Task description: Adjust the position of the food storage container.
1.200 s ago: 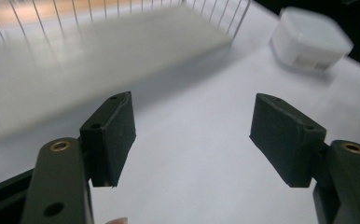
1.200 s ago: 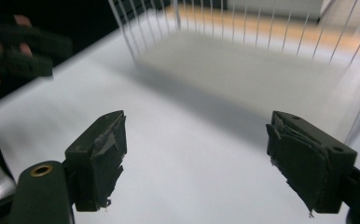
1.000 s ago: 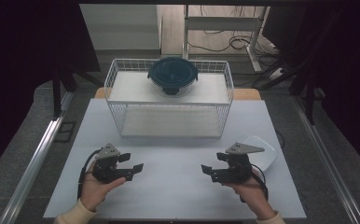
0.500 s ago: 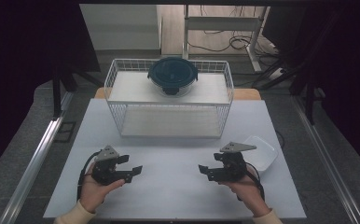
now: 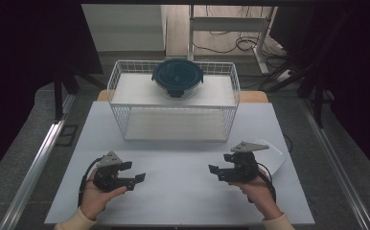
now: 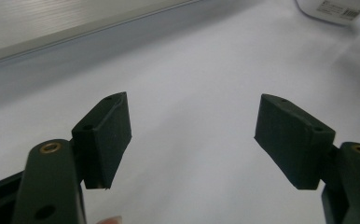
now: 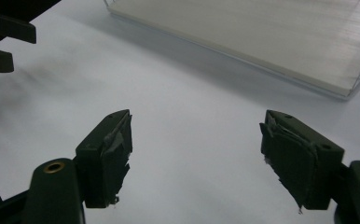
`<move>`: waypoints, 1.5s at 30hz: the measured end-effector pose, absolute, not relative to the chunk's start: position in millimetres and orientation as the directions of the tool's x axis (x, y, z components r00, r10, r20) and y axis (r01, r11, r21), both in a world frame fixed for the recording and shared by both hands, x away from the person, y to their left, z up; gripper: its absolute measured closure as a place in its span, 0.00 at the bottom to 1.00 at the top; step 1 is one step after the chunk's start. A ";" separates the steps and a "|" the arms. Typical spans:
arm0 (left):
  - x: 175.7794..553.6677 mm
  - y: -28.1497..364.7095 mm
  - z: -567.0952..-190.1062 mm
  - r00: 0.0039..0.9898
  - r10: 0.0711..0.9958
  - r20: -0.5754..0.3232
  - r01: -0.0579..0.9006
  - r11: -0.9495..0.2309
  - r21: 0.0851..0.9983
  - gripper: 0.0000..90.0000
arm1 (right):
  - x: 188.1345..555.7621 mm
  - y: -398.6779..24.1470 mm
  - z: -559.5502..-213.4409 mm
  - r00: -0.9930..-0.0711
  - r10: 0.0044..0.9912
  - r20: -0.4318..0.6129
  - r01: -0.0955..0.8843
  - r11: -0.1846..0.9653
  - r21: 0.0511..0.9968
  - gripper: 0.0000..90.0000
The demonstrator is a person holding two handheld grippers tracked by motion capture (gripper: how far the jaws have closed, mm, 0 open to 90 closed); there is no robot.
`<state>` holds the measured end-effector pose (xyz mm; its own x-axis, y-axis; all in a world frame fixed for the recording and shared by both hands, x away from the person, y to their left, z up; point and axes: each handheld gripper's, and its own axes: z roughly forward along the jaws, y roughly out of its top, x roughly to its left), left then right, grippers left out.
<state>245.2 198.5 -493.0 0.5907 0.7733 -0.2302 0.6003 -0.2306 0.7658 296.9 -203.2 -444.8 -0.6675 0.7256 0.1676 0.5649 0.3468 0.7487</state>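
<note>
With both the left gripper (image 5: 134,177) and right gripper (image 5: 216,170) held released and empty over the counter (image 5: 183,201), the white lid (image 5: 274,152) just beside the right one could get knocked off

Black tongs (image 5: 138,177), grey 3-cornered plates, black cables, pale sleeves.

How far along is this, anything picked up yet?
Nothing looks done. The lidded container sits on the wire rack, and the white lid lies on the table beside the right gripper. In hand: nothing. The left gripper and the right one are both open and empty, fingers facing each other above bare table. All the handling looks left to do.
</note>
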 end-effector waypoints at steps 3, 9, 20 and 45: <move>242.5 201.5 -494.9 0.581 0.780 -0.232 0.610 -0.229 0.758 0.29 | 301.5 -205.9 -440.9 -0.671 0.728 0.142 0.557 0.368 0.744 0.27; 236.0 202.4 -494.8 0.602 0.766 -0.227 0.603 -0.249 0.758 0.28 | 310.9 -236.6 -410.6 -0.607 0.793 0.053 0.518 0.344 0.783 0.38; 232.7 197.5 -495.0 0.618 0.756 -0.218 0.598 -0.271 0.754 0.28 | 359.6 -315.4 -390.3 -0.422 0.907 0.007 0.671 0.307 0.675 0.65; 232.1 196.8 -496.3 0.603 0.755 -0.259 0.621 -0.240 0.746 0.28 | 403.4 -375.8 -455.6 -0.440 0.883 -0.164 0.799 0.468 0.377 0.99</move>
